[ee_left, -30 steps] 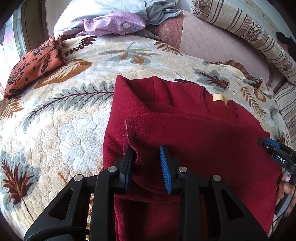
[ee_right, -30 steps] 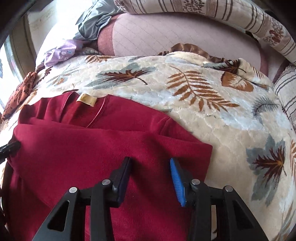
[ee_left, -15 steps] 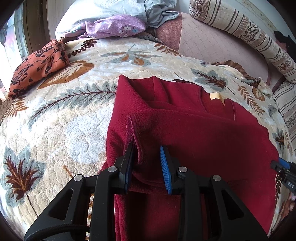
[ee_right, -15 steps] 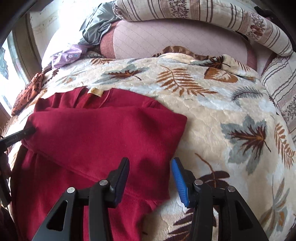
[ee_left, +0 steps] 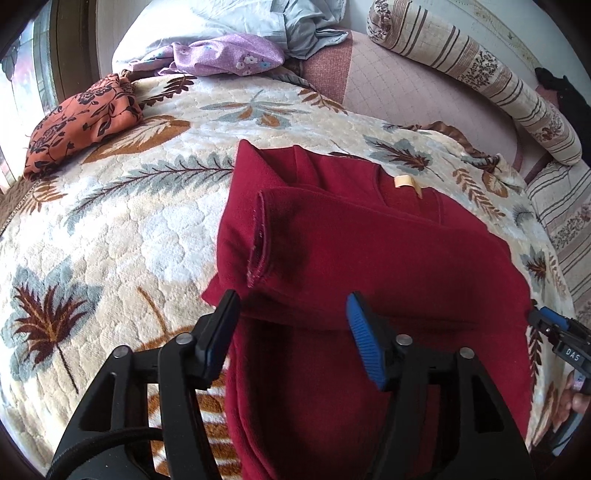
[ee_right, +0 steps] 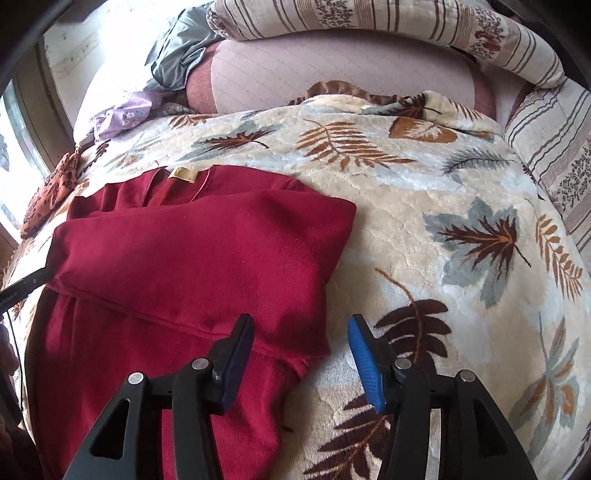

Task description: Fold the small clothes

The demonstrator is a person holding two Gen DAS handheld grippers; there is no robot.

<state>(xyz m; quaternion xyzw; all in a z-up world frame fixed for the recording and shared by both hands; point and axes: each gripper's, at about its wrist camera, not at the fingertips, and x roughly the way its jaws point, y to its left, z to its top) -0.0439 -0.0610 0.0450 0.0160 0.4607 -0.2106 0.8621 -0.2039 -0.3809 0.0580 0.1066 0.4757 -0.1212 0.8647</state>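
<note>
A dark red garment (ee_left: 369, 266) lies on the leaf-patterned blanket (ee_left: 110, 229), with a flap folded over its middle and a tan label (ee_left: 404, 181) at the neck. My left gripper (ee_left: 291, 314) hovers over the garment's left edge, its jaws opening and nothing pressed between them. In the right wrist view the same red garment (ee_right: 192, 258) fills the left half. My right gripper (ee_right: 301, 332) stands over the garment's right edge, jaws opening, free of the cloth. The right gripper's tip (ee_left: 554, 325) also shows at the far right of the left wrist view.
An orange flowered cloth (ee_left: 81, 118) lies at the blanket's far left. Purple cloth (ee_left: 225, 53) and grey clothes (ee_left: 303, 22) are piled at the back. A striped bolster (ee_left: 476, 81) runs along the back right. Bare blanket (ee_right: 461, 240) spreads right of the garment.
My left gripper let go of the garment's folded edge and its jaws spread wide. Both grippers drew back toward the near edge. The right gripper's jaws widened a little.
</note>
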